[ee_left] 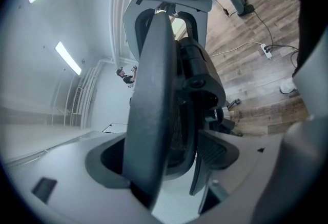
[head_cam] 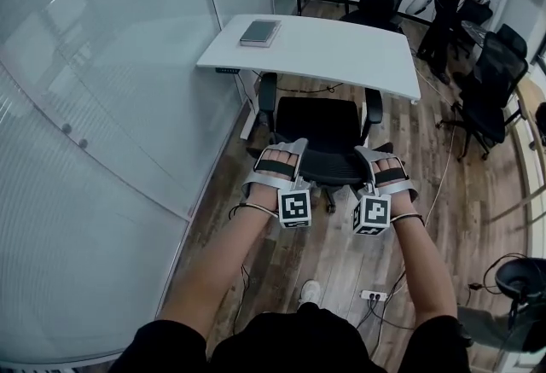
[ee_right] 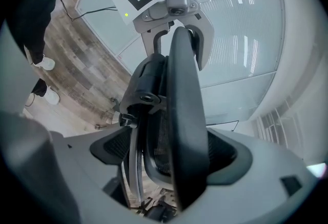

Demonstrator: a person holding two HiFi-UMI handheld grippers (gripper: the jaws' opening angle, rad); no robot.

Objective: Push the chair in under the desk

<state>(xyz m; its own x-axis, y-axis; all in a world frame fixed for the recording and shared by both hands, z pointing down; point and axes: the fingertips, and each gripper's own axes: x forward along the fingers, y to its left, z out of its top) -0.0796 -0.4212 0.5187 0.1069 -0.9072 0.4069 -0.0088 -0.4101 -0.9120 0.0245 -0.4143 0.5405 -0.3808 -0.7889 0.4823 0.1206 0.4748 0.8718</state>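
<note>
The black office chair (head_cam: 317, 128) stands at the white desk (head_cam: 341, 51), its seat partly under the desk's near edge. My left gripper (head_cam: 284, 147) straddles the left end of the backrest's top and my right gripper (head_cam: 378, 151) the right end. In the left gripper view the backrest rim (ee_left: 154, 95) runs between the jaws of the left gripper (ee_left: 164, 159), with slack beside it. The right gripper view shows the rim (ee_right: 187, 105) the same way inside the right gripper (ee_right: 171, 151). Both stand open around the rim.
A curved glass wall (head_cam: 102, 107) runs close along the left. A closed grey notebook (head_cam: 260, 32) lies on the desk. More black chairs (head_cam: 490, 85) and a person (head_cam: 445, 4) are at the back right. A power strip (head_cam: 374, 296) and cables lie on the wooden floor.
</note>
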